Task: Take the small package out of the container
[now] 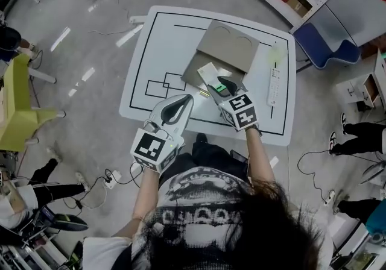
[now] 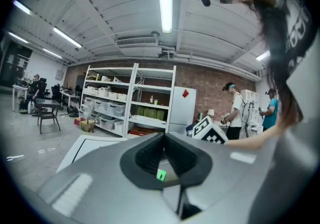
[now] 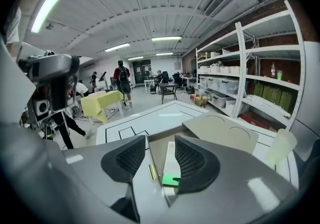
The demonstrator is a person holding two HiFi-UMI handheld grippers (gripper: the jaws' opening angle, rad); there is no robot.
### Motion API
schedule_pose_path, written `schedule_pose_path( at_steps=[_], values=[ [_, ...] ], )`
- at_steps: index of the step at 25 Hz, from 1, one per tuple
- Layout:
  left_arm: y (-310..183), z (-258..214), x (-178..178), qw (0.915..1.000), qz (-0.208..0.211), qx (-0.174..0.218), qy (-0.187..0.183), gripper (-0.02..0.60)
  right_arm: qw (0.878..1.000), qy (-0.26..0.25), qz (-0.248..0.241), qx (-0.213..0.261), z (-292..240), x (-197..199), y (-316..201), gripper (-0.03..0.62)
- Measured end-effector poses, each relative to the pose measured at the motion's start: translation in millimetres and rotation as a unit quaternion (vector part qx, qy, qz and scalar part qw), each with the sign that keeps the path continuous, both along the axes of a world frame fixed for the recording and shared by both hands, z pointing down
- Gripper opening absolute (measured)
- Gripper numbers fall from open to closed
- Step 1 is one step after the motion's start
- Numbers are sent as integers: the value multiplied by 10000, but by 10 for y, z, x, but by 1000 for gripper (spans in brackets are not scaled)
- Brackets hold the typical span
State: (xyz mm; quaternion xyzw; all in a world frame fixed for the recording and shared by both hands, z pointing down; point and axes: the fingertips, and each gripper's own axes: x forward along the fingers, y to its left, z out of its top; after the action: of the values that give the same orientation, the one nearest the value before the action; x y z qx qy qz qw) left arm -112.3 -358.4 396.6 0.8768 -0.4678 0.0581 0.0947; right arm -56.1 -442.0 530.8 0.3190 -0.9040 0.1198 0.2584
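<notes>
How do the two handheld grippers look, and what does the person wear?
Both the left gripper and the right gripper have smooth light grey shells with dark ribbed pads and a small green tag. Each carries a cube with black and white square markers. No cables show. The person wears a black shirt with a white print; no sleeves reach the forearms.

Left gripper (image 1: 184, 101) sits close to the torso, jaws together, and I see nothing between them. Right gripper (image 1: 224, 85) reaches further forward, forearm extended, jaws parted. Marker cubes on both face up.
</notes>
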Motion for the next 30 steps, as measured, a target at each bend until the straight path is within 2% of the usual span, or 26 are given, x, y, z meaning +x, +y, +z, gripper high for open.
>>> schedule_pose_path(
  at_steps=[4, 9, 17, 21, 24, 26, 30],
  values=[
    [-114, 24, -23, 9999, -100, -57, -39, 0, 9988, 215, -11, -444, 428, -27, -278, 243],
    [-201, 77, -20, 9998, -145, -138, -93, 0, 9947, 431, 220, -907, 845, -77, -543, 310],
    [-294, 140, -29, 9994, -216, -228, -146, 0, 9882, 885, 300, -1215, 1242, -217, -726, 398],
    [-301, 148, -89, 9991, -298, -257, -143, 0, 9832, 1238, 287, -1313, 1368, -211, -709, 408],
    [-292, 158, -142, 9988, -367, -275, -155, 0, 9822, 1314, 309, -1310, 1394, -240, -712, 402],
    [-273, 156, -173, 9987, -405, -284, -156, 0, 9814, 1382, 425, -1262, 1389, -202, -740, 364],
    [-212, 143, -224, 9984, -464, -293, -159, 0, 9829, 1282, 380, -1270, 1368, -194, -736, 360]
  ],
)
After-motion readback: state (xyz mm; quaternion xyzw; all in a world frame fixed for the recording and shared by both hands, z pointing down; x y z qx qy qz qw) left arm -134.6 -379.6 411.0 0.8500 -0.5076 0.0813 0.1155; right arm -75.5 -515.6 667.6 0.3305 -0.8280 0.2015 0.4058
